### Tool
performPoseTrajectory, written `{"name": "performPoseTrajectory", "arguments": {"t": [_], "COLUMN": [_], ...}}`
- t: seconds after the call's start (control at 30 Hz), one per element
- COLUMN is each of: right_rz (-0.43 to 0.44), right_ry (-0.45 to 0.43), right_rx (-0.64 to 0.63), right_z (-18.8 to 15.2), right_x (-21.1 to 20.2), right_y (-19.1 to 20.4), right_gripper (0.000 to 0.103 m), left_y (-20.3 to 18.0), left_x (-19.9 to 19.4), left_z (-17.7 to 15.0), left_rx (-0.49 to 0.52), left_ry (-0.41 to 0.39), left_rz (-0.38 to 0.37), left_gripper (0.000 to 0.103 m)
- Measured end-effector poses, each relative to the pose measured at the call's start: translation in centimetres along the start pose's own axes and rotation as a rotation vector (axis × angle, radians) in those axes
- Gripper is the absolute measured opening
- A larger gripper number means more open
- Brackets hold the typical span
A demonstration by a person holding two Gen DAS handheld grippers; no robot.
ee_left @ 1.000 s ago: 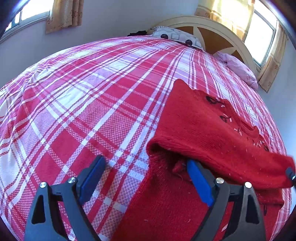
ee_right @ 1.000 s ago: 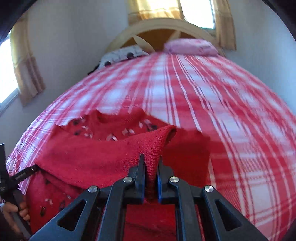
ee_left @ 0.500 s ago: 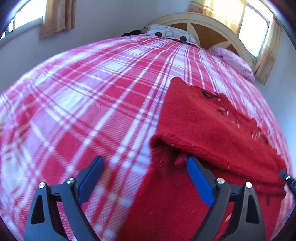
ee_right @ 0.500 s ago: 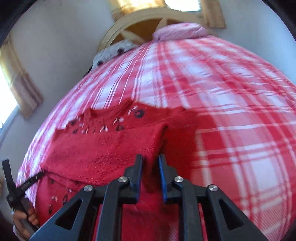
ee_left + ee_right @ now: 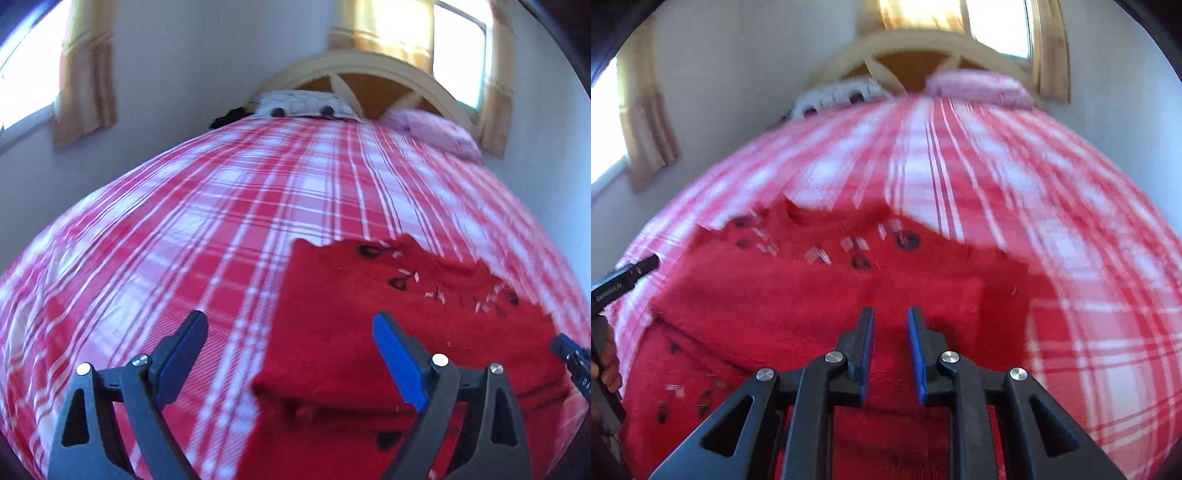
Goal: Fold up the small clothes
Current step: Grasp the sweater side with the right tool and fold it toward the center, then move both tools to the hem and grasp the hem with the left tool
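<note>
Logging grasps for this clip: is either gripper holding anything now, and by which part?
Nothing is held. The right gripper stands slightly open above the folded red sweater; the left gripper is wide open.

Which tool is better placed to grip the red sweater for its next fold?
Probably the right tool: it points straight over the folded red sweater, jaws slightly apart and empty. The left tool, wide open, straddles the sweater's left edge.

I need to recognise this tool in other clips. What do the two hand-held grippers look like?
Both look alike. The left hand-held gripper and the right hand-held gripper each have two black angular fingers with triangular cut-outs, silver round bolt heads, and blue pads on the inner faces. In the right wrist view, the left tool's black tip carries small white lettering, too blurred to read.
</note>
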State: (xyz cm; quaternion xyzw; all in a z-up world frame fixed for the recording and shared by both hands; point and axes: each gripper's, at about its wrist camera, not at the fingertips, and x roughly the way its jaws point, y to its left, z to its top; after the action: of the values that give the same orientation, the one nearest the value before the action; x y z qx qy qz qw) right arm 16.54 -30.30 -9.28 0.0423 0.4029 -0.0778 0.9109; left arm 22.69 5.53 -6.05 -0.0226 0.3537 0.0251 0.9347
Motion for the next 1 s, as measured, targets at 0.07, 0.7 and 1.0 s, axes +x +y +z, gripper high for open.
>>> {"name": "performPoseTrajectory", "arguments": {"t": [0.07, 0.7, 1.0], "right_rz": [0.007, 0.123, 0.237], "right_ry": [0.019, -0.021, -0.124], "right_rx": [0.017, 0.121, 0.133], "right_z": [-0.4, -0.7, -4.2], "right_x": [0.8, 0.7, -9.7], "right_y": [-0.5, -2.3, -3.3], "right_gripper": [0.019, 0.024, 0.05], "left_y": [-0.7, 5.0, 10.0], "left_x": [2.0, 2.2, -7.8], "left_z": [0.0, -1.6, -5.6], "left_rx": [0.025, -0.15, 0.065], "left_ry": [0.017, 0.121, -0.01], "left_rz": [0.08, 0.039, -0.197], "left_gripper": [0.092, 0.1, 0.101]}}
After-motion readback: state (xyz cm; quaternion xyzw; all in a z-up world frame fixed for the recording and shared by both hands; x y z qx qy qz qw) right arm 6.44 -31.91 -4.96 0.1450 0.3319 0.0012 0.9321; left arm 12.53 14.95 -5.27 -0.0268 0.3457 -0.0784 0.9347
